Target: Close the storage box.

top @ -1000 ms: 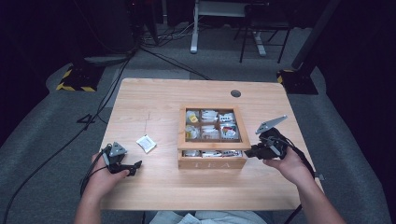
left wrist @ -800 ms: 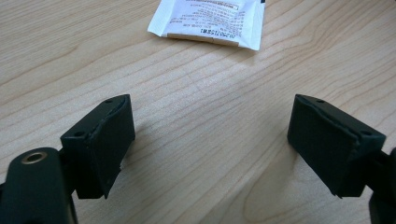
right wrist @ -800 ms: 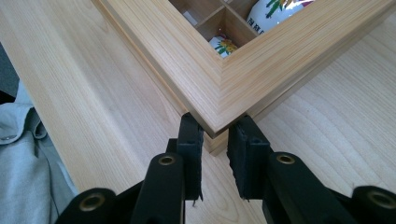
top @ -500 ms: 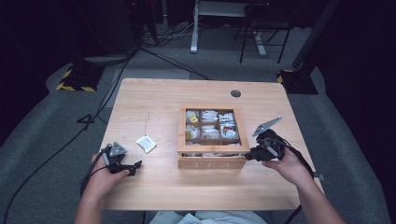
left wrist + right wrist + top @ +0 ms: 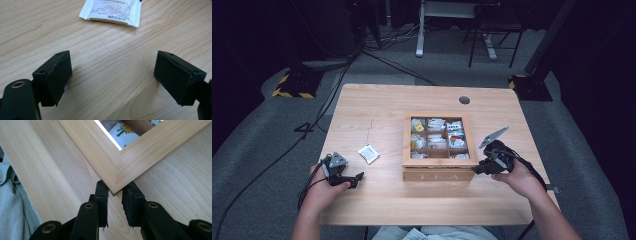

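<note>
**Right gripper at the tea box corner**

The right gripper point(image 5: 115, 195) had its jaws nearly together, clamped on the near right corner of the wooden tea box point(image 5: 439, 167), which stood at the middle of the table point(image 5: 377, 105). The left gripper point(image 5: 357, 178) rested released, jaws wide apart, near a white tea sachet point(image 5: 368, 154) lying left of the box

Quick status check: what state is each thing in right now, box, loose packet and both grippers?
tea box: lid down, its window showing packets in the compartments.
loose tea packet: flat on the table, left of the box, untouched.
left gripper: open, nothing between the jaws, resting near the packet.
right gripper: jaws narrow, astride the lid's near right corner; a firm grip cannot be told.
</note>
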The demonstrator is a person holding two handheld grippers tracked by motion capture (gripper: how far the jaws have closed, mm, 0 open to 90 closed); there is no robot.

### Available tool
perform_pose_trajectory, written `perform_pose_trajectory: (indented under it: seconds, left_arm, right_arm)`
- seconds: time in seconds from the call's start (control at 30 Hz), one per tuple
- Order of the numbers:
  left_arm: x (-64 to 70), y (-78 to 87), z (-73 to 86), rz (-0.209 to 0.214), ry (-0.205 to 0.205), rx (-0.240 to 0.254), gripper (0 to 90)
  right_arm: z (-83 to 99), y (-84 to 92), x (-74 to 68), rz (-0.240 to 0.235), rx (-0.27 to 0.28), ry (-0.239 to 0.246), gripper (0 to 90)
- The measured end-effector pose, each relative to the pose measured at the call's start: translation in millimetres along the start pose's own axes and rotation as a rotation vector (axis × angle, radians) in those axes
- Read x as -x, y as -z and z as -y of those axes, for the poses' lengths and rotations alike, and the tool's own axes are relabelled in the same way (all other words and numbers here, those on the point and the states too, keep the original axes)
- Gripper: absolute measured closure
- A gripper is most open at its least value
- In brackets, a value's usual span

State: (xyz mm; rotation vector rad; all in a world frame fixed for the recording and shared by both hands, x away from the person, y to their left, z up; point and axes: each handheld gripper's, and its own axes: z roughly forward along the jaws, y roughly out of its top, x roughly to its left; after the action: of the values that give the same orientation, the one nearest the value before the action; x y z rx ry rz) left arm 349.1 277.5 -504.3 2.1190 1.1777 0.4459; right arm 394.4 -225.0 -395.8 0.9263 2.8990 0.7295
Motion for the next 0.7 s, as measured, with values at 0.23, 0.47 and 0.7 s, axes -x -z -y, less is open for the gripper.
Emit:
perform_pose_trajectory:
  seconds: [0.23, 0.47, 0.7]
  left_arm:
    - [-0.1, -0.4, -0.3, 0.003, 0.0, 0.001, 15.5]
    - [0.1, -0.5, -0.3, 0.002, 0.003, 0.002, 15.5]
    - [0.2, -0.5, -0.2, 0.002, 0.004, 0.002, 15.5]
  right_arm:
    - [-0.1, -4.4, 0.5, -0.004, -0.026, -0.001, 74.0]
    - [0.3, -4.4, 0.7, 0.0, -0.042, 0.002, 72.8]
    - [0.2, -5.0, -0.5, 0.013, -0.061, 0.008, 68.3]
